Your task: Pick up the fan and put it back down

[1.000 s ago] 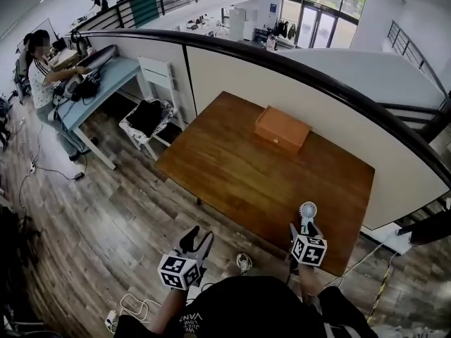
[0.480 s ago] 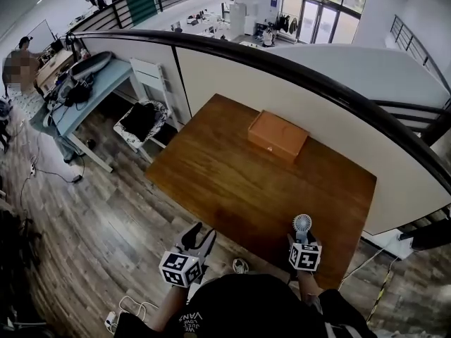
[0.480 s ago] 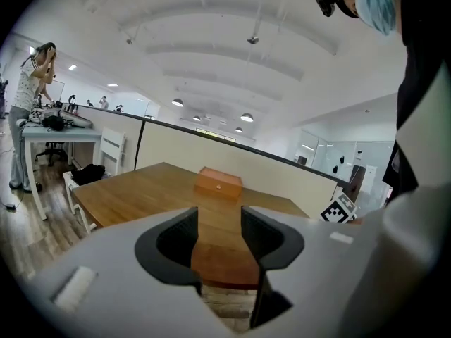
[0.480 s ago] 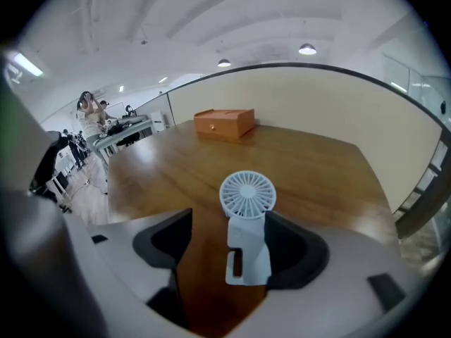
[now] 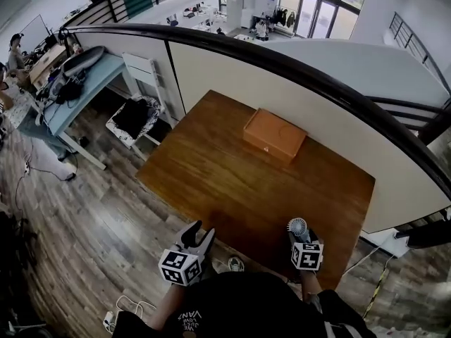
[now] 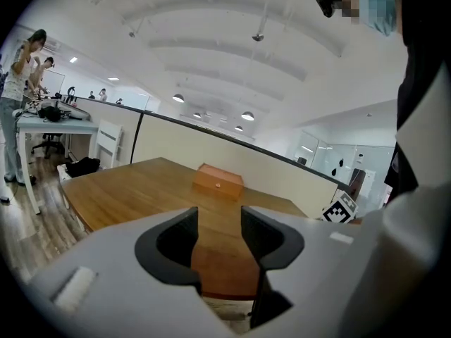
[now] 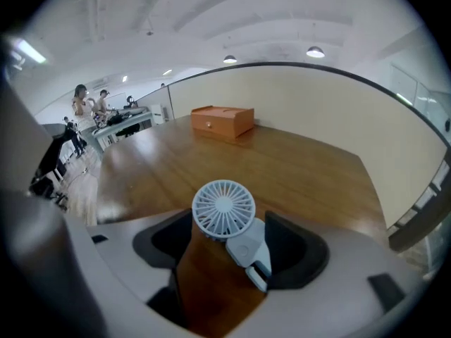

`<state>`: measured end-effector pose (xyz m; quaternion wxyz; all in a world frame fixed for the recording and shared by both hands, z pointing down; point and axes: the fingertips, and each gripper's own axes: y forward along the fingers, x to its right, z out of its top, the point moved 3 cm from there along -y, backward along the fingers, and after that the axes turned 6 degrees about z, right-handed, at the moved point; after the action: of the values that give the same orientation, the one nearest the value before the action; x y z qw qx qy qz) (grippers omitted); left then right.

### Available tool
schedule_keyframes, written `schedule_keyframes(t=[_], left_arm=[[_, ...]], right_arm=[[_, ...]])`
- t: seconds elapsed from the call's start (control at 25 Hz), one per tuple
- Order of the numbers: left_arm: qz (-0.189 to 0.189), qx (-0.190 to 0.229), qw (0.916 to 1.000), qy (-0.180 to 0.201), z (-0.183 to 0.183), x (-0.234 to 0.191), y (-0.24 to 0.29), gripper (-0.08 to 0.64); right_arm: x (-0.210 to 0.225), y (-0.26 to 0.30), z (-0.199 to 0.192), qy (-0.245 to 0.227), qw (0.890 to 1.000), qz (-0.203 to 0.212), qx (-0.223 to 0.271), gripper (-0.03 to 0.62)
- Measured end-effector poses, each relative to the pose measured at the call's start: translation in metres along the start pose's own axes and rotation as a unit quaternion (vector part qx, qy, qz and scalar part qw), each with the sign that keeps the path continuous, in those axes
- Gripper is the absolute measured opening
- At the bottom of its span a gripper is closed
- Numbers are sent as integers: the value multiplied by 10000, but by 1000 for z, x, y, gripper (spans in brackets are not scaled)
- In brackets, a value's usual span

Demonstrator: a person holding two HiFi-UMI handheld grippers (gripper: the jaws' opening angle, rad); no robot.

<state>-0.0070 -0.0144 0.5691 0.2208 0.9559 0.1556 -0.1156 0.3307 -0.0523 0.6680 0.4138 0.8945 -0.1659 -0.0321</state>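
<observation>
A small pale-blue hand fan (image 5: 297,225) sits near the front right edge of the brown wooden table (image 5: 232,182). My right gripper (image 5: 300,236) is around it with the jaws wide. In the right gripper view the fan (image 7: 224,210) faces the camera with its round grille. Its handle lies against the right jaw, and a gap shows on the left side, so my right gripper (image 7: 229,225) is open. My left gripper (image 5: 199,232) hangs off the table's front edge over the floor, open. The left gripper (image 6: 219,220) has nothing between its fingers.
An orange wooden box (image 5: 274,134) stands at the table's far side, by the cream partition with a black rail (image 5: 296,72). A white chair (image 5: 137,118) and a blue desk (image 5: 77,83) stand to the left. Cables lie on the wood floor (image 5: 84,210).
My right gripper and the fan have sunk a little toward the table's front edge. The left gripper has shifted slightly. The view has swung a bit to the left.
</observation>
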Motion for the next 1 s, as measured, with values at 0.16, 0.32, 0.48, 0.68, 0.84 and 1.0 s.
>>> schedule_keyframes(t=[0.16,0.32,0.48,0.68,0.84,1.0], left_arm=[[-251,-127,9996,97,5,-10,15,176],[-442,-180,9985,265,16,-23,24,176],[-525,-183,9980,294,23,-28,31,176],[-653,-275,9970,323,22,-25,36,176],[-734,-314,9963,320,23,-28,38,176],[-772,-389,9957,325,22,-37,39,176]], right_arm=[[1,3,2,-844,9958,187,-304,290],[1,12,0,-1453,9861,416,-688,293],[10,18,4,-1200,9881,618,-736,293],[18,23,2,-828,9917,606,-778,293],[17,24,5,-756,9932,404,-784,293],[14,28,8,-650,9946,190,-792,295]])
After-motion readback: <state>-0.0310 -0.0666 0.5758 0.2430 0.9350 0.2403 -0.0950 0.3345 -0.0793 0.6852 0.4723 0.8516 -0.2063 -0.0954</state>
